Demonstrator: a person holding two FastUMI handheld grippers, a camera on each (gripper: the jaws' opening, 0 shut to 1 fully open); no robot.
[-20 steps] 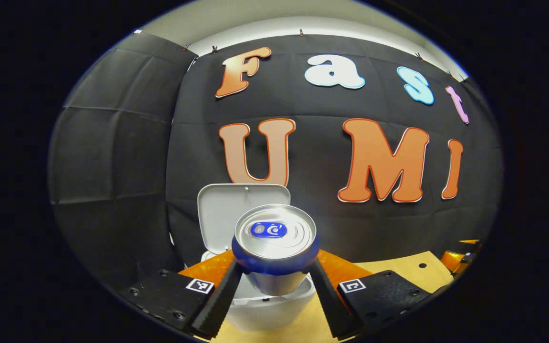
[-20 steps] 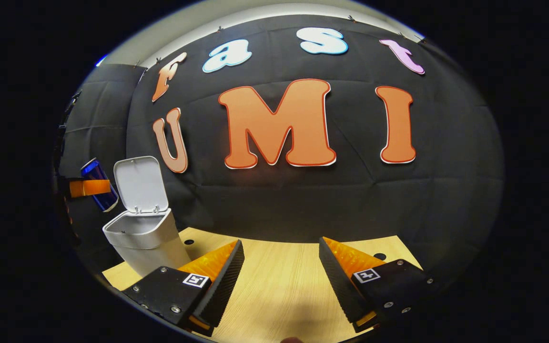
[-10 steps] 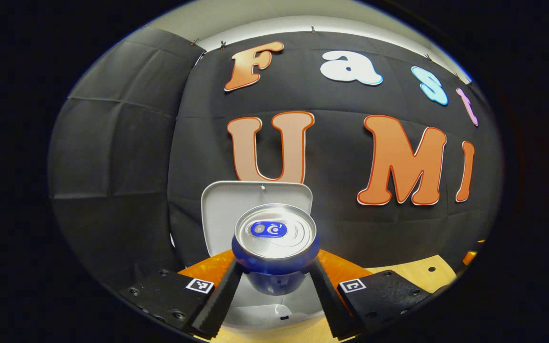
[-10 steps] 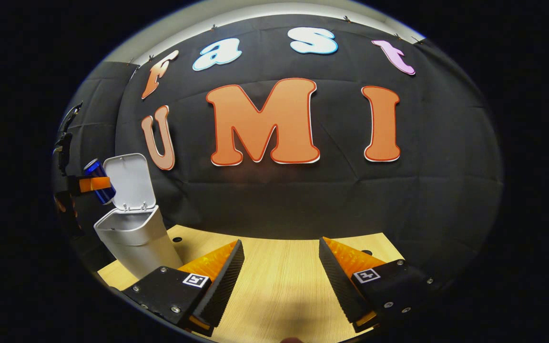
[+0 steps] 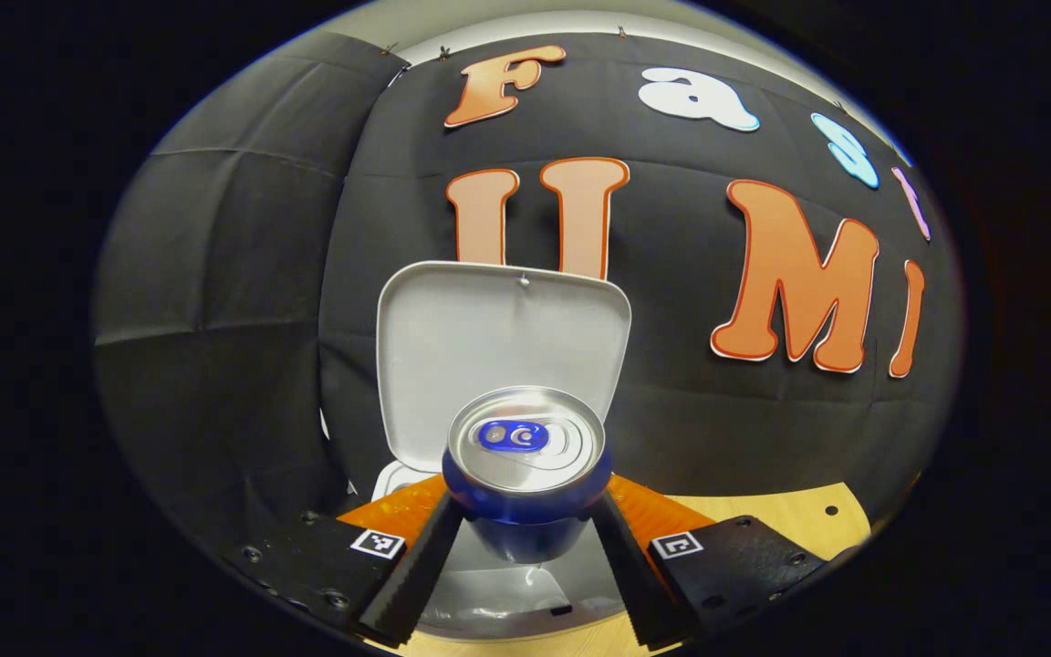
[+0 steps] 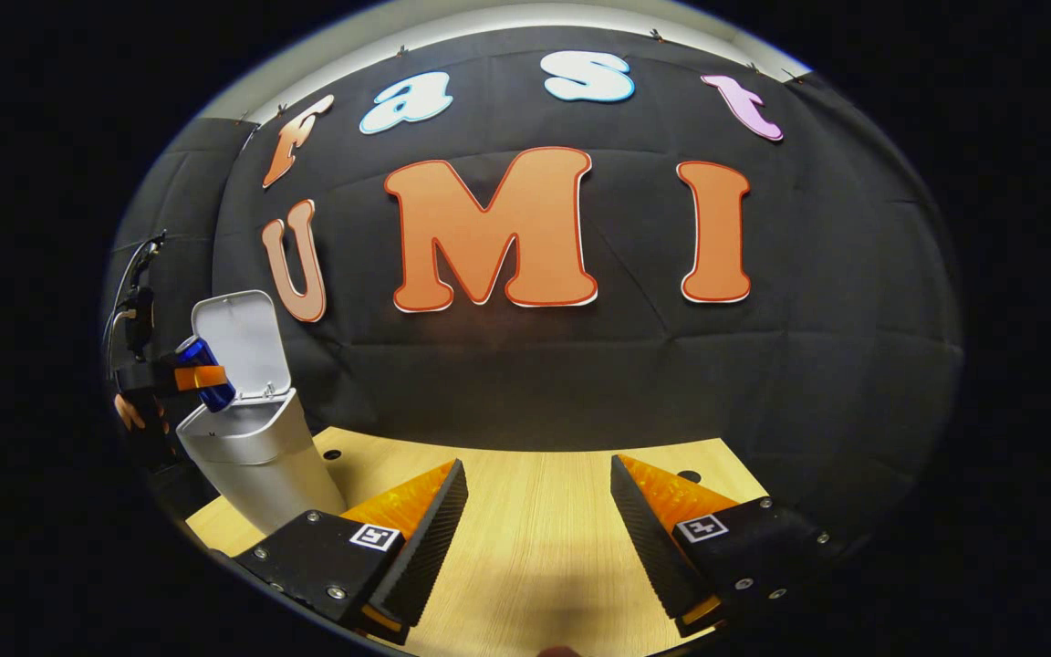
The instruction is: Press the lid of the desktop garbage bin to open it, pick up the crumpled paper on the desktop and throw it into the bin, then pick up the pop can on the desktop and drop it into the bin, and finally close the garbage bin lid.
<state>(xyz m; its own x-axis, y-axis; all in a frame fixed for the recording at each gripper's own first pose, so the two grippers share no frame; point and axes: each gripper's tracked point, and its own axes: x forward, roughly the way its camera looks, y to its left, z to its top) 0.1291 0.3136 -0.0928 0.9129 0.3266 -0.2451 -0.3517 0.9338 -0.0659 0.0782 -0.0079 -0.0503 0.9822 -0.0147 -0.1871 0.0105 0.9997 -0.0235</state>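
Left gripper (image 5: 525,538) carried pop can (image 5: 525,456) closer, now over open bin (image 6: 256,456) mouth, lid (image 5: 498,356) at 12 o'clock. Jaws clamped on can sides below rim. Probably light, thin-walled, slick; keep mid-body grip. Right gripper (image 6: 539,520) jaws wide open, empty, over desk (image 6: 535,566).

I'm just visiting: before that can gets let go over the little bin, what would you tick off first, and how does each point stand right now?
1. Bin lid up, clear of the drop: ok.
2. Pop can gripped on both sides by the left gripper: ok.
3. Can above the bin mouth: ok in the right gripper view, where it hangs over the opening.
4. Room left inside the bin: cannot tell, the can hides the inside.
5. Right gripper away from the bin, open over the desktop: ok.
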